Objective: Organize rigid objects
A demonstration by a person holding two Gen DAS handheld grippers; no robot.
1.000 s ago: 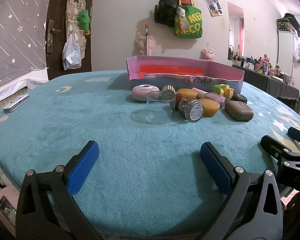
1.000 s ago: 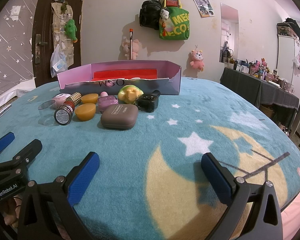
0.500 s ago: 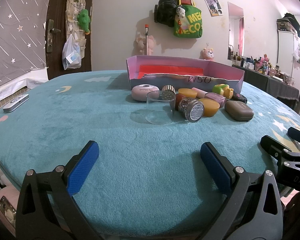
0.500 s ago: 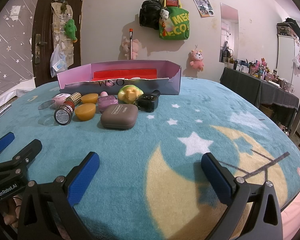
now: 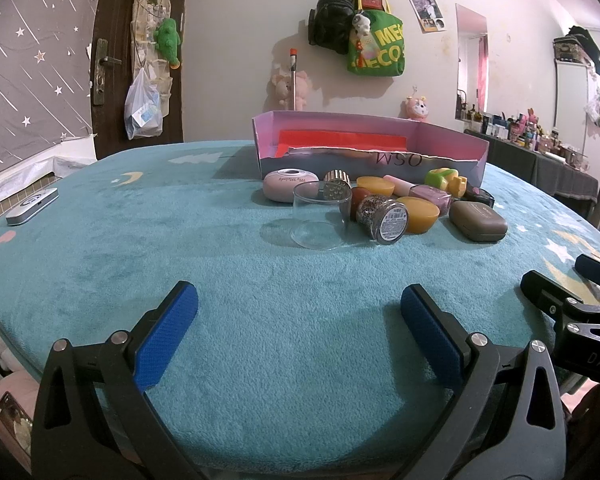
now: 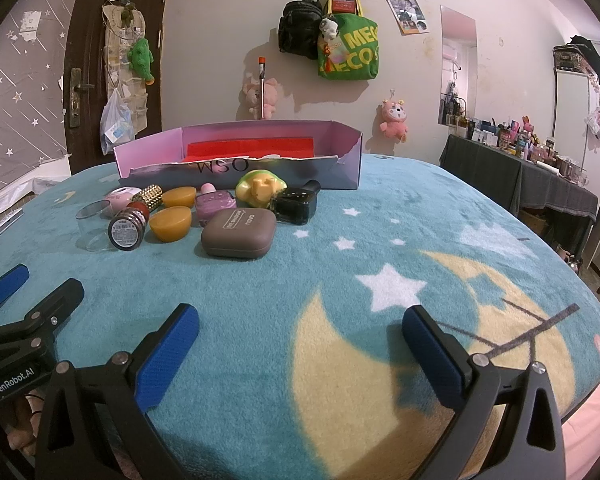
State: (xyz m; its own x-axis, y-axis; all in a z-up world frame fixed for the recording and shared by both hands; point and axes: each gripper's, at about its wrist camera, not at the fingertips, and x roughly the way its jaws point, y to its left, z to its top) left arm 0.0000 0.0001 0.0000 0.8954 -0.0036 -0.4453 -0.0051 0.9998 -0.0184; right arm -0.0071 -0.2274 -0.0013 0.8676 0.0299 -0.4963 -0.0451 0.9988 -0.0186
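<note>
Nothing has shifted over the last second: both grippers hover at the near edge of the teal fleece blanket (image 6: 260, 288), and the cluster of small items lies as it did, so sorting has not begun. The left gripper (image 5: 300, 312) has its blue-padded fingers spread wide and empty; the right gripper (image 6: 300, 328) is equally wide and empty.

The things to organize sit in a tight group just in front of the open pink cardboard box (image 5: 452, 148) at the far side. Nearest on the left is a clear plastic cup (image 5: 318, 216), with a glittery jar lying on its side (image 5: 382, 218) touching an amber half-round soap (image 5: 418, 214). To the right lies a taupe rounded case (image 6: 239, 233), with a black bottle (image 6: 296, 203) beyond it. The case looks the easiest first pick for the right gripper.
</note>
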